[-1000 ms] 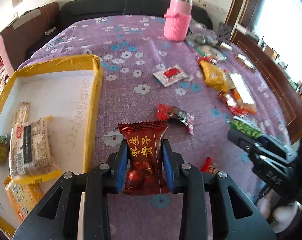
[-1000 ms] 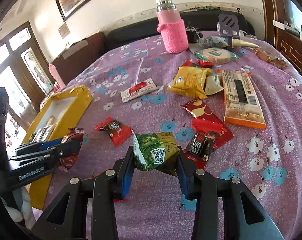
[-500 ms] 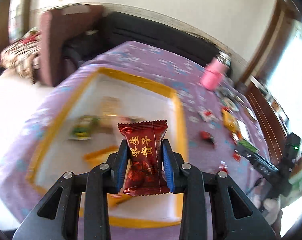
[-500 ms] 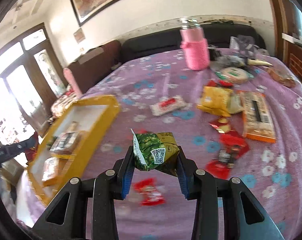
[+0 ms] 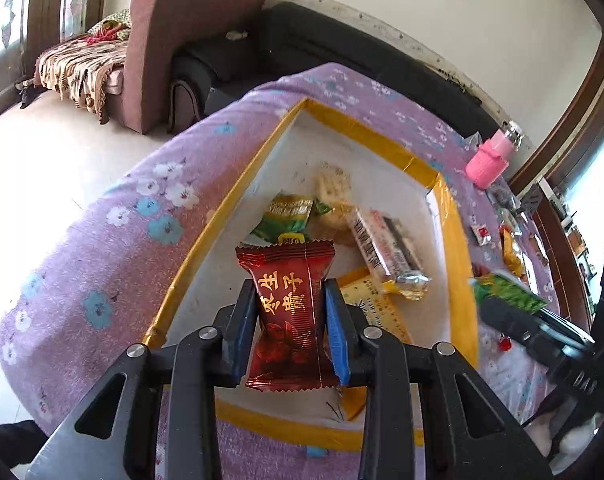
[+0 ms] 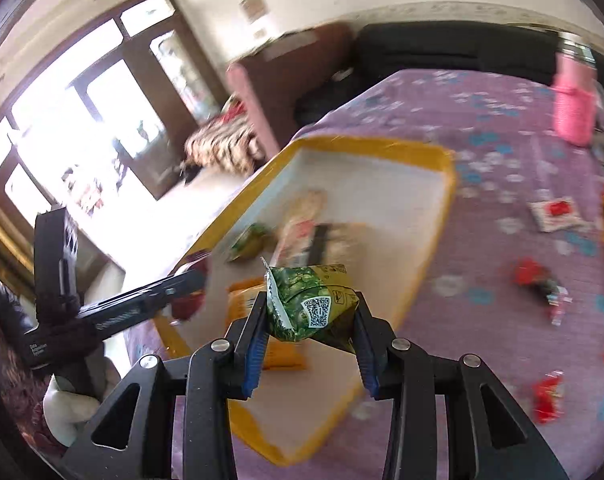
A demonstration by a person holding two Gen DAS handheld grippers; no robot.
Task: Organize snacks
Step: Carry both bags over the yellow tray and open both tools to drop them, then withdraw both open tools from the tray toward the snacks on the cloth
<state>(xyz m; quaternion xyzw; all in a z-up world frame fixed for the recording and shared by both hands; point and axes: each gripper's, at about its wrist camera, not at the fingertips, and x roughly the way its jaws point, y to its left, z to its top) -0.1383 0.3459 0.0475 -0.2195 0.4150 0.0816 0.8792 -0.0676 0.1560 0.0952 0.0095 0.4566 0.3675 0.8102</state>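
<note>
My left gripper (image 5: 287, 320) is shut on a dark red candy packet (image 5: 287, 304) with gold characters and holds it above the near part of the yellow-rimmed white box (image 5: 458, 248). Several snack packs lie in the box, among them a green packet (image 5: 285, 216) and a long wafer bar (image 5: 386, 248). My right gripper (image 6: 310, 320) is shut on a green snack packet (image 6: 312, 306) and holds it above the same box (image 6: 430, 256). The right gripper also shows at the right of the left wrist view (image 5: 534, 324), beside the box's right rim.
A purple flowered cloth (image 5: 113, 240) covers the table. A pink-sleeved bottle (image 5: 488, 160) stands at the far side. Loose red and yellow snacks (image 6: 542, 280) lie on the cloth right of the box. Sofas (image 5: 173, 48) and floor lie beyond the table's left edge.
Both grippers have swung left from the snack pile to above the box, each still holding its packet. The box now fills the middle of both views.
</note>
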